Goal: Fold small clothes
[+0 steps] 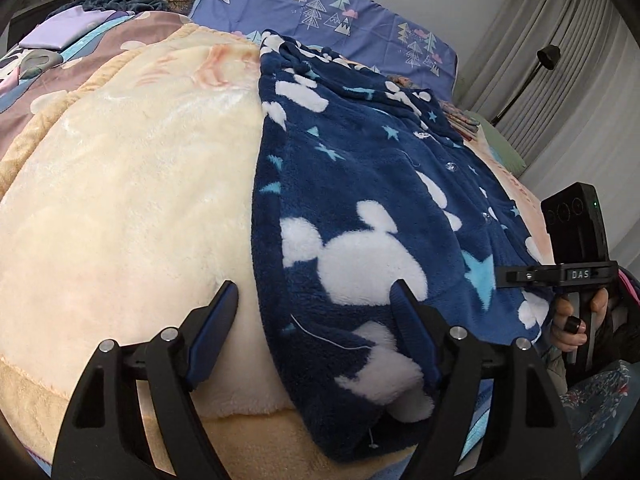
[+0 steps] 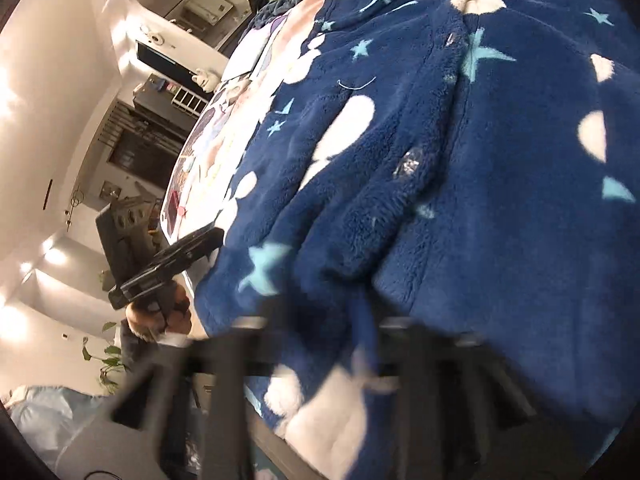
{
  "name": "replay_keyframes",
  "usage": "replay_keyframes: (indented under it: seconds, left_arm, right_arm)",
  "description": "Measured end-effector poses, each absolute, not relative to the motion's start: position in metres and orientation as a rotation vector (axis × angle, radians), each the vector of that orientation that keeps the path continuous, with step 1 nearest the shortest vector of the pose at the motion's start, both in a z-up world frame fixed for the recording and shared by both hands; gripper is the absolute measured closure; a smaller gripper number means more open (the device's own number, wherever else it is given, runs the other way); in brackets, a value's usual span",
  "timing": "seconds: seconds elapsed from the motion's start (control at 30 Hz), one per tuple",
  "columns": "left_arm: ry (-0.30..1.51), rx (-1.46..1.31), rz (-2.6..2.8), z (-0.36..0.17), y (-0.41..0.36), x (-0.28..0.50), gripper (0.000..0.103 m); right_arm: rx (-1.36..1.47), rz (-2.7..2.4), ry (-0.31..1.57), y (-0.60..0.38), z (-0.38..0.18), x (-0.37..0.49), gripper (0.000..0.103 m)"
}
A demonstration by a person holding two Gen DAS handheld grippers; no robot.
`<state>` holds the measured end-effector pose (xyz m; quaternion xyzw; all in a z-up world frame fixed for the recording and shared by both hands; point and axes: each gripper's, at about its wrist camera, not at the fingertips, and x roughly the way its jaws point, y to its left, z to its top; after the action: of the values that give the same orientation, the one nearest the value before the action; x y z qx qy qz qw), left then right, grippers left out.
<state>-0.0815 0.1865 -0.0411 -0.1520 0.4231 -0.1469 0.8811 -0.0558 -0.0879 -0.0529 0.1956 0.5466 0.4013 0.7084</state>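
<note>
A navy fleece garment point(image 1: 380, 184) with white mouse shapes, light-blue stars and clear buttons lies on a cream blanket point(image 1: 132, 200). My left gripper point(image 1: 314, 292) is open just above it, its left finger over the blanket and its right finger point(image 1: 412, 320) over the garment's near edge. The right gripper's body point(image 1: 576, 256) shows at the garment's right edge, its fingers hidden. In the right wrist view the garment point(image 2: 460, 160) fills the frame and my right gripper point(image 2: 360, 344) is blurred against the hem; I cannot tell how its jaws stand.
A patterned purple pillow point(image 1: 360, 20) lies at the bed's head. Grey curtains point(image 1: 560, 60) and a black lamp point(image 1: 548, 56) stand right. The left gripper's body point(image 2: 168, 264) shows in the right wrist view, with room furniture point(image 2: 140, 140) beyond the bed.
</note>
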Motion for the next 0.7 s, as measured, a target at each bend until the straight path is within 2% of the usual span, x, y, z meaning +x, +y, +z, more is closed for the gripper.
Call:
replay_keyframes:
  seconds: [0.2, 0.3, 0.37, 0.4, 0.47, 0.53, 0.6, 0.63, 0.67, 0.7]
  left_arm:
    - [0.874, -0.360, -0.311, -0.039, 0.200, -0.089, 0.028]
    - [0.887, -0.318, -0.292, -0.042, 0.196, -0.091, 0.040]
    - [0.885, -0.324, -0.292, -0.040, 0.197, -0.093, 0.041]
    - [0.883, -0.342, -0.293, -0.039, 0.199, -0.094, 0.041]
    - [0.876, -0.385, -0.314, -0.036, 0.202, -0.096, 0.040]
    - [0.869, -0.437, -0.377, -0.034, 0.198, -0.096, 0.033]
    - [0.876, -0.433, -0.416, -0.035, 0.187, -0.093, 0.033]
    - [0.885, -0.409, -0.409, -0.037, 0.180, -0.092, 0.055]
    - [0.911, -0.362, -0.387, -0.041, 0.171, -0.088, 0.081]
    - [0.926, -0.365, -0.384, -0.042, 0.170, -0.087, 0.091]
  right_arm:
    - [0.507, 0.882, 1.058, -0.136, -0.008, -0.075, 0.094]
    - [0.439, 0.800, 1.145, -0.140, -0.027, -0.075, 0.083]
    - [0.507, 0.798, 1.227, -0.140, -0.050, -0.075, 0.079]
    - [0.518, 0.804, 1.212, -0.142, -0.052, -0.076, 0.079]
    - [0.523, 0.824, 1.190, -0.145, -0.047, -0.080, 0.073]
    - [0.504, 0.832, 1.190, -0.141, -0.046, -0.082, 0.073]
    - [0.471, 0.832, 1.182, -0.134, -0.043, -0.085, 0.087]
    - [0.476, 0.857, 1.173, -0.131, -0.040, -0.087, 0.095]
    - [0.495, 0.894, 1.155, -0.129, -0.036, -0.088, 0.096]
    - [0.510, 0.935, 1.129, -0.125, -0.030, -0.089, 0.096]
